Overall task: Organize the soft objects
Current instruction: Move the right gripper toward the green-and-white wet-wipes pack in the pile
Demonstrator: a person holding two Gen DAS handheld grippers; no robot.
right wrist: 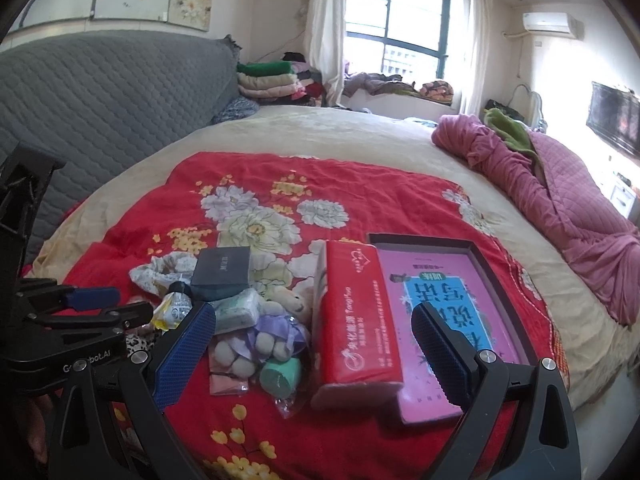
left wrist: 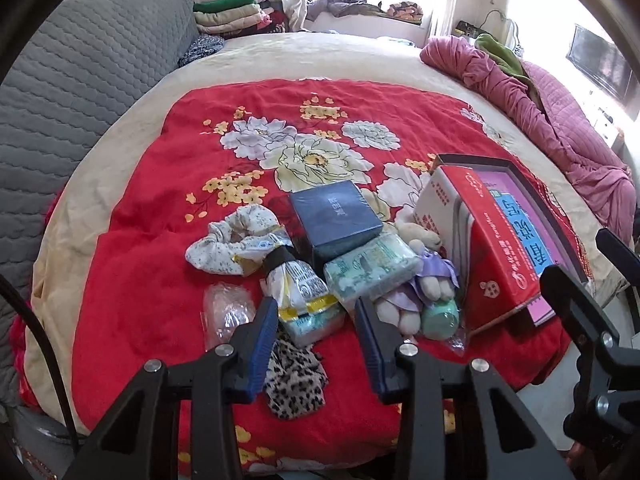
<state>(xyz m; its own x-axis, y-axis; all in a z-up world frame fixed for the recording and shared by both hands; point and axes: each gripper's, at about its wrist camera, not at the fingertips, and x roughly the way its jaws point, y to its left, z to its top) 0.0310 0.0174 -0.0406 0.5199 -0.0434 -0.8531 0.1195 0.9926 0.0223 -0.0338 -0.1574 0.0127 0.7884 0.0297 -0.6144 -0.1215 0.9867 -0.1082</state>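
Both tools are hovering over the near edge of the bed, above a red flowered blanket (left wrist: 152, 264) littered with small things.

The left tool (left wrist: 316, 336) has its blue-padded fingers spread apart with nothing between them. Just ahead of it lies a crinkly packet (left wrist: 298, 288) with a black cap. A leopard-print cloth (left wrist: 294, 380) lies on the blanket beneath the gap. Beside the left finger sits a clear plastic bag (left wrist: 228, 312). Further back, a white flowered scrunchie (left wrist: 232, 244) touches the packet's top. A dark blue box (left wrist: 334, 210) stands behind, and a green tissue pack (left wrist: 372, 266) leans against its front.

Over to the right, a plush bear in a purple dress (left wrist: 416, 288) lies next to the tissue pack, its pale feet pointing toward the camera. A mint-green ball (left wrist: 440, 318) in clear wrap lies touching the bear's feet. Beside them, a red tissue box (left wrist: 480, 248) rests tilted against a dark tray (left wrist: 532, 188) holding a pink book (left wrist: 532, 228).

From the right wrist camera, the right tool (right wrist: 314, 348) is wide open too, gripping nothing. The red tissue box (right wrist: 356, 320) lies right between its fingers, the bear (right wrist: 264, 336) just inside the left finger, and the pink book (right wrist: 444, 300) behind the right one. A rumpled pink quilt (right wrist: 560, 200) lies along the far side of the bed.
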